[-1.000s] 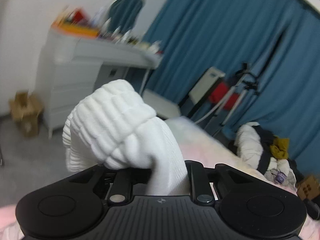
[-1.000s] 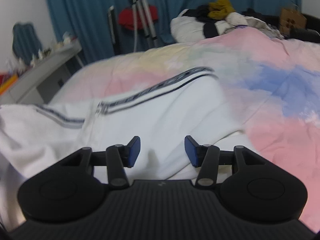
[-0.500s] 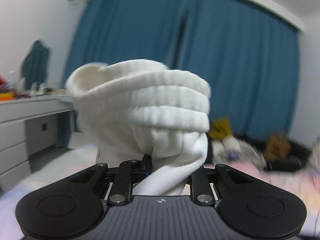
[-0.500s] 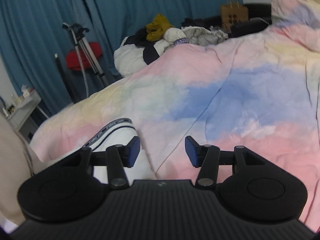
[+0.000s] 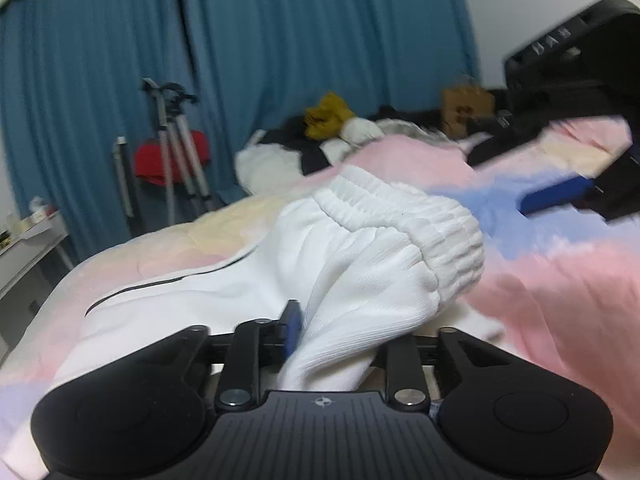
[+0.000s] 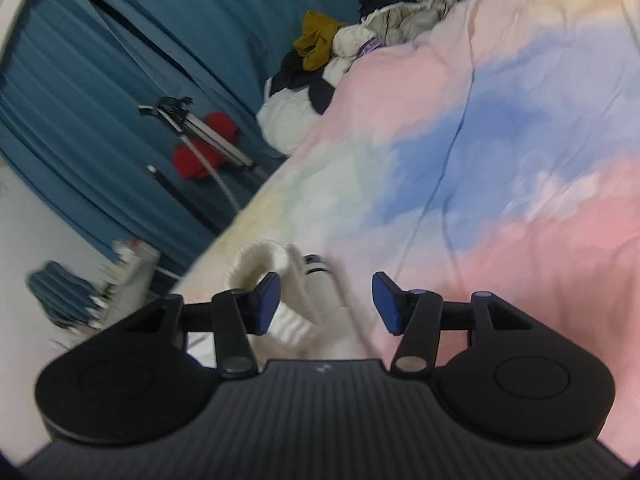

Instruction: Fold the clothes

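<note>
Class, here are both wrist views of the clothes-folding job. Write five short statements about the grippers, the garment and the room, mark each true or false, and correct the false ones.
1. The left gripper is shut on the white garment. True.
2. The right gripper also clamps cloth. False: its jaws stand open, nothing between them.
3. The bedspread is plain grey. False: pink, blue and yellow patches.
4. A tripod stands before blue curtains. True.
5. The garment has a ribbed elastic band. True.
</note>
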Demonstrator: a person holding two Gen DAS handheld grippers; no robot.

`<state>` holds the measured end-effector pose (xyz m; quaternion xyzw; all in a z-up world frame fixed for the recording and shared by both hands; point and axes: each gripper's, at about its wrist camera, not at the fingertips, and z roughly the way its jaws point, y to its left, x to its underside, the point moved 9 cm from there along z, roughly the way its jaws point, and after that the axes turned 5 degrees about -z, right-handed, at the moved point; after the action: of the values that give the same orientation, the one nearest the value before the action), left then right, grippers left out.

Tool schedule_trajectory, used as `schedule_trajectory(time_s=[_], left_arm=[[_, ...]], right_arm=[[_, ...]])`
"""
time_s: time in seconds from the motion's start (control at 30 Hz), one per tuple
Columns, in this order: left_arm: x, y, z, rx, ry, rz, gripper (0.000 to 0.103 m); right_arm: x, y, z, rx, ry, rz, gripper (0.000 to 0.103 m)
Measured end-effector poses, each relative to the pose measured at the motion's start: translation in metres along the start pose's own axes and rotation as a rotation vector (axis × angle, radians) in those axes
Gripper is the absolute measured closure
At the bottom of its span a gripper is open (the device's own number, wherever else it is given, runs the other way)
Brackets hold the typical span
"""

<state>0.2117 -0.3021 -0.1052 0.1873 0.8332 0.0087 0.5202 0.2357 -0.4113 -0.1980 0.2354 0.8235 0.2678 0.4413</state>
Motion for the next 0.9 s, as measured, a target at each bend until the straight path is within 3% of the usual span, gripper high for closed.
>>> schedule_trajectory(time_s=[0.07, 0.1, 0.23, 0.37, 0.6, 0.67, 0.7, 0.73, 0.8, 0.87, 0.9], left_arm=[[0.009, 0.020, -0.012, -0.044, -0.015, 0.055, 0.015], [0.015, 0.039, -0.014, -0.066, -0.022, 0.070, 0.011], [0.034, 0.097, -0.022, -0.036, 0.064, 0.062, 0.011], [0.049, 0.130, -0.033, -0.036, 0.118, 0.085, 0.011], [0.078, 0.169, -0.051, -0.019, 0.124, 0.014, 0.014], [0.079, 0.168, -0.050, -0.007, 0.115, 0.018, 0.024], [0.079, 0.166, -0.050, -0.002, 0.110, 0.025, 0.028], [0.079, 0.164, -0.050, 0.001, 0.105, 0.037, 0.039], [0.079, 0.158, -0.051, 0.013, 0.097, 0.059, 0.056], [0.077, 0.152, -0.052, 0.033, 0.091, 0.072, 0.084], [0.076, 0.147, -0.056, 0.036, 0.083, 0.081, 0.087]], right_arm=[[0.001, 0.005, 0.011, -0.013, 0.027, -0.012, 0.049], [0.001, 0.007, 0.017, -0.019, 0.041, -0.018, 0.049], [0.002, 0.016, 0.039, -0.044, 0.096, -0.043, 0.049], [0.003, 0.025, 0.061, -0.069, 0.150, -0.067, 0.049], [0.007, 0.031, 0.103, -0.084, 0.207, -0.131, 0.050], [0.006, 0.033, 0.111, -0.135, 0.204, -0.111, 0.057], [0.006, 0.033, 0.115, -0.152, 0.207, -0.098, 0.072], [0.006, 0.033, 0.118, -0.152, 0.205, -0.091, 0.079], [0.002, 0.034, 0.118, -0.130, 0.174, -0.099, 0.085], [-0.006, 0.037, 0.111, -0.140, 0.133, -0.081, 0.089], [-0.011, 0.039, 0.106, -0.143, 0.107, -0.074, 0.092]])
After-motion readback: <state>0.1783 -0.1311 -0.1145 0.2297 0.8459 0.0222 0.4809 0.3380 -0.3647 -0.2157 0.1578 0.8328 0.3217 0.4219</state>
